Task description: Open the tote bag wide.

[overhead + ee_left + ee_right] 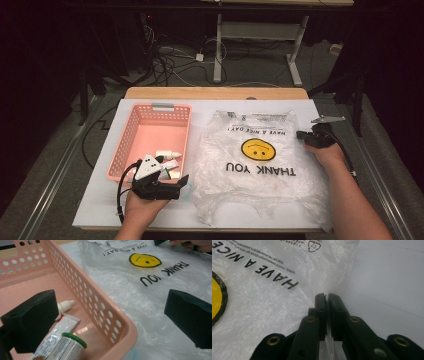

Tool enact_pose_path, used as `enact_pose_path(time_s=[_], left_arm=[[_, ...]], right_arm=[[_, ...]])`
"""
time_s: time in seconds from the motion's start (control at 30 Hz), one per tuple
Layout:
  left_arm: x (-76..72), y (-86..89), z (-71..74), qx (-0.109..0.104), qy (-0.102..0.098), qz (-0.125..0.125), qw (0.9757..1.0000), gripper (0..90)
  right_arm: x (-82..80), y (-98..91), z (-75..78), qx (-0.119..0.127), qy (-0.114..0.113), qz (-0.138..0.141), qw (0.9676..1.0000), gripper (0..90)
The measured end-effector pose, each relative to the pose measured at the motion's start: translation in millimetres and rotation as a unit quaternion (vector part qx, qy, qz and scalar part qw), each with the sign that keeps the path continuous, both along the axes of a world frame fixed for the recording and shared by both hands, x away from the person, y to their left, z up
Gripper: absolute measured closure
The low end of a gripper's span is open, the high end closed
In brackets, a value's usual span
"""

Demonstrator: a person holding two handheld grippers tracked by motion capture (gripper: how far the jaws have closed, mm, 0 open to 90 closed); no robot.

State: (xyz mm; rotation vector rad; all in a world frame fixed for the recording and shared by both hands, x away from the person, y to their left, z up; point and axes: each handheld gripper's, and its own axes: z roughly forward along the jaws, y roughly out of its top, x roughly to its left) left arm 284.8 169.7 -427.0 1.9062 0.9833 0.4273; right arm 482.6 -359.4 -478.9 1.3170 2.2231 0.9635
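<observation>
On the desk [95, 200] lie one plastic bag [260, 170], flat at the right with its smiley print, and one pink basket [131, 131] at the left. The likely step is opening the bag to load it from the basket.

The right gripper [300, 134] sits at the bag's right edge towards the far side; in the right gripper view its jaws are closed together with a fold of the film pinched between them. The left gripper [184, 182] hovers at the basket's near right corner, jaws wide apart and holding nothing.

Next, I judge, the right must lift the film without tearing it while the left picks an item.

In the basket I count three small items: a green-capped bottle [68, 346], a flat tube [61, 327] and a white dropper bottle [65, 305].
</observation>
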Motion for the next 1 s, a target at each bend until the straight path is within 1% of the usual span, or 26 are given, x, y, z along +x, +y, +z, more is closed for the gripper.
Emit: enact_pose_path(time_s=[0.43, 0.67, 0.83, 1.0], left_arm=[[0.4, 0.3, -0.7, -0.003, 0.001, -0.001, 1.0000, 0.0], [-0.7, -1.4, 1.0, -0.005, -0.006, -0.002, 1.0000, 0.0], [-1.6, -2.1, 2.1, -0.006, -0.008, -0.001, 0.9999, 0.0], [-1.2, -3.2, 1.6, -0.004, -0.007, -0.001, 1.0000, 0.0]], right_arm=[[-1.0, 0.7, 0.0, -0.005, -0.004, 0.006, 1.0000, 89.9], [-2.0, 1.5, 0.0, -0.008, -0.008, 0.008, 0.9999, 90.0], [-1.9, 0.9, 0.3, -0.005, -0.007, 0.006, 0.9999, 90.0], [-2.1, -1.8, 1.0, 0.006, -0.009, 0.000, 0.9999, 90.0]])
